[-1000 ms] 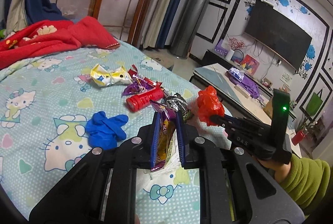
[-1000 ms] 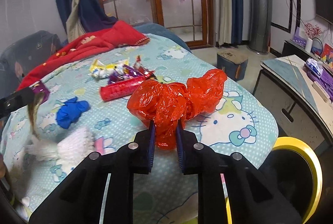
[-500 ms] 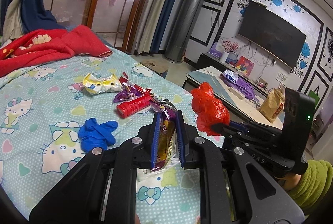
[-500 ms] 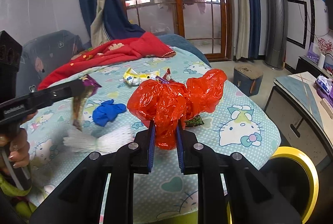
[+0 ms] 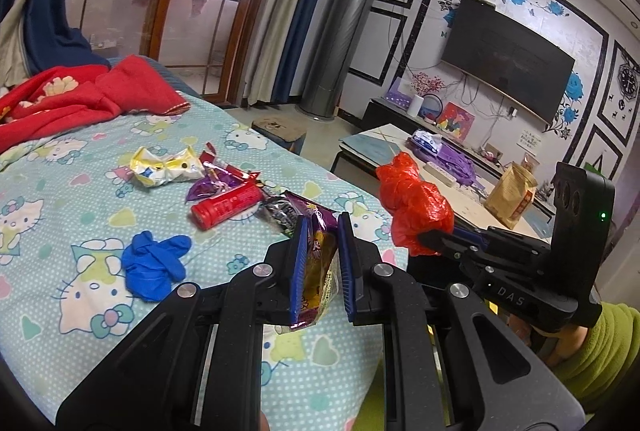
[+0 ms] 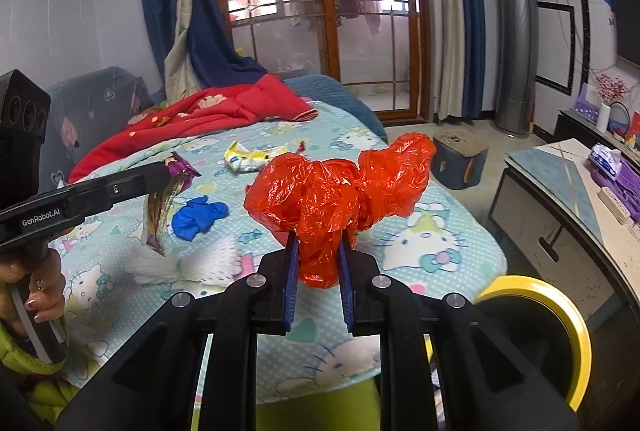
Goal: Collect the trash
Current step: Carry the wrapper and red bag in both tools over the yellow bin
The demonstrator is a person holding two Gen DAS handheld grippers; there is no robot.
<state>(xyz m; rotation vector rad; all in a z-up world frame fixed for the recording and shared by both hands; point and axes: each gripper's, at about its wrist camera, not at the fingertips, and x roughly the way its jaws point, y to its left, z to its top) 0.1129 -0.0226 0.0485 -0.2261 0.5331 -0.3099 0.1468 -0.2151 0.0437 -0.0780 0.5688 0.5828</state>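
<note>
We grip a wrapper (image 5: 316, 271) in the left tongs (image 5: 320, 267) and a red bag (image 6: 336, 203) in the right tongs (image 6: 318, 275), both clamped shut, lifted clear of the bed (image 5: 60, 199) for the bin (image 6: 560, 315) below right.

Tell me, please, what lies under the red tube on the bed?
The red tube lies on the bedsheet, and its far end rests against purple and red wrappers. Whether a wrapper goes under it cannot be seen; the tube covers that spot.
</note>
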